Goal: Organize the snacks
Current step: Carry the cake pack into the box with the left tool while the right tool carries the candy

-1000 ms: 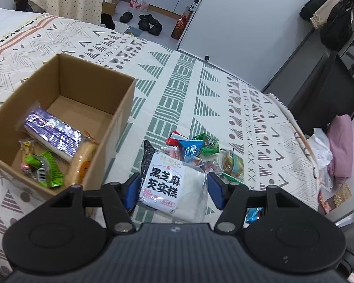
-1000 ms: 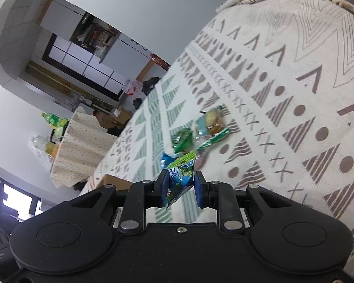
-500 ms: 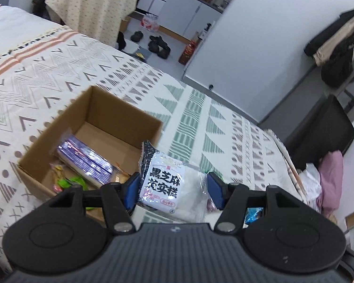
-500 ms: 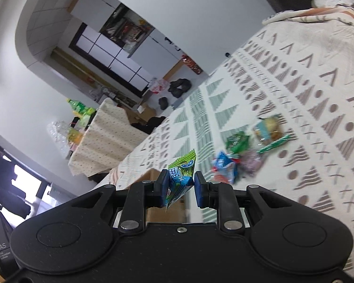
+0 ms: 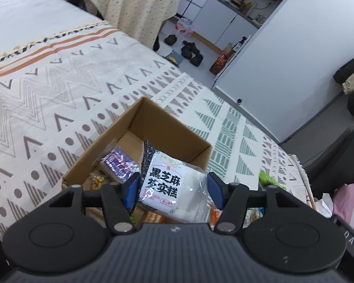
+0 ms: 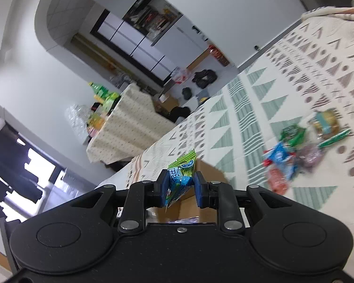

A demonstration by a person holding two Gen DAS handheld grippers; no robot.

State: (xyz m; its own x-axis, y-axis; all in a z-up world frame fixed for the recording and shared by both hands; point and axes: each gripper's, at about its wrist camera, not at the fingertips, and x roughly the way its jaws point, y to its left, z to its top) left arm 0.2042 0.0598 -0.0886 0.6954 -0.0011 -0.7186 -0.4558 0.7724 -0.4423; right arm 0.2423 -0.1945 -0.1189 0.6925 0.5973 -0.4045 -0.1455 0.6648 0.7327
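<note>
**Both claws loaded, box just ahead of each**

Your left gripper (image 5: 173,189) has its blue pads set wide apart, one against each side of the white sesame-cake packet (image 5: 171,186), which it holds up over the cardboard box (image 5: 153,122). The packet's near end runs down behind the gripper body, so you cannot see how much of it hangs below. Beyond the left pad, inside the box, lies a purple-wrapped snack (image 5: 120,164); the other wrappers beside it are mostly hidden by the claw and too broken up to name. Past the right pad, a green wrapper (image 5: 265,179) on the patterned bedspread (image 5: 59,94) pokes out above the finger arm, the rest cut off.

Your right gripper (image 6: 179,187) is nearly closed, pinching a small green-and-blue candy packet (image 6: 182,169) whose crimped top stands up between the pads. Directly ahead of and below the claw sits the box (image 6: 210,172), but only a brown corner and a strip of wall show around the fingers; its inside is hidden from this view. Ahead and to the right, a loose pile of snacks (image 6: 295,151) lies on the bedspread, well apart from the claw and smeared by blur, so single items are hard to tell apart.
</note>
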